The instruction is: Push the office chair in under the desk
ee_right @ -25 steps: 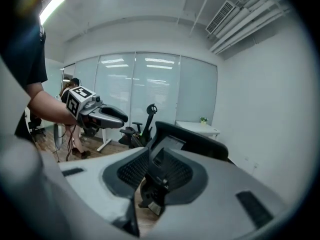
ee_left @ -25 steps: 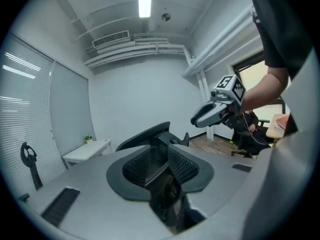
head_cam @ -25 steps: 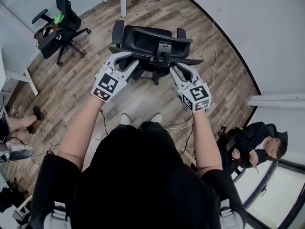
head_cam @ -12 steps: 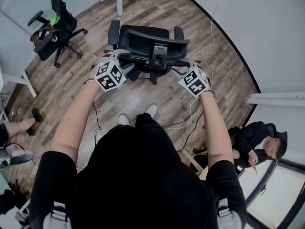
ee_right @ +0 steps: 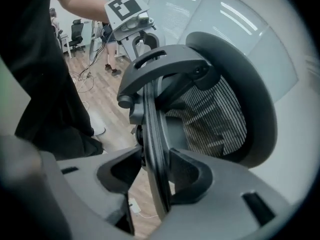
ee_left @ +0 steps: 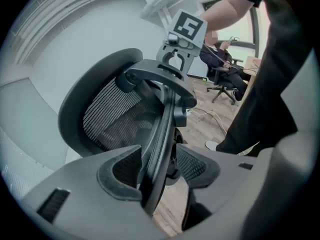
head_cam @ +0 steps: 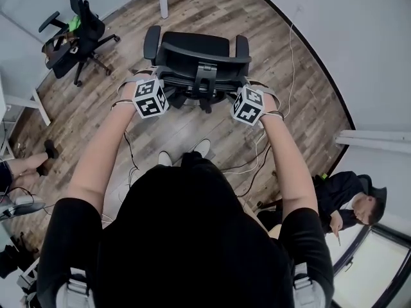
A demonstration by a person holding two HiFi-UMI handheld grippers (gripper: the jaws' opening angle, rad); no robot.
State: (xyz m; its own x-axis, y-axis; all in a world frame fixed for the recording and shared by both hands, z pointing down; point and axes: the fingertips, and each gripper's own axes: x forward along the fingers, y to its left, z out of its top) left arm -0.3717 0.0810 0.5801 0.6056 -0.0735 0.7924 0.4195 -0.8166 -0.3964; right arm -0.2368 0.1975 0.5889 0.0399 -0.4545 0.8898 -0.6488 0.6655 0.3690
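The black mesh office chair [head_cam: 196,47] stands on the wood floor with its back toward me, facing the white desk legs [head_cam: 163,2] at the top. My left gripper [head_cam: 154,77] is at the left edge of the backrest, my right gripper [head_cam: 241,83] at the right edge. In the left gripper view the backrest rim [ee_left: 160,129] runs between the jaws of the left gripper [ee_left: 157,166], which are opening, with a gap on one side. In the right gripper view the rim [ee_right: 152,134] stands between the wide jaws of the right gripper [ee_right: 155,171], not squeezed.
A second office chair [head_cam: 77,31] with things on it stands at the back left. A white table leg [head_cam: 35,104] is at the left. A seated person [head_cam: 340,194] is at the lower right. Cables [head_cam: 253,159] lie on the floor by my feet. A curved wall runs along the right.
Both grippers have gone forward from below the backrest to its two side edges, and their jaws have widened around the rim. The chair has shifted a little toward the desk.
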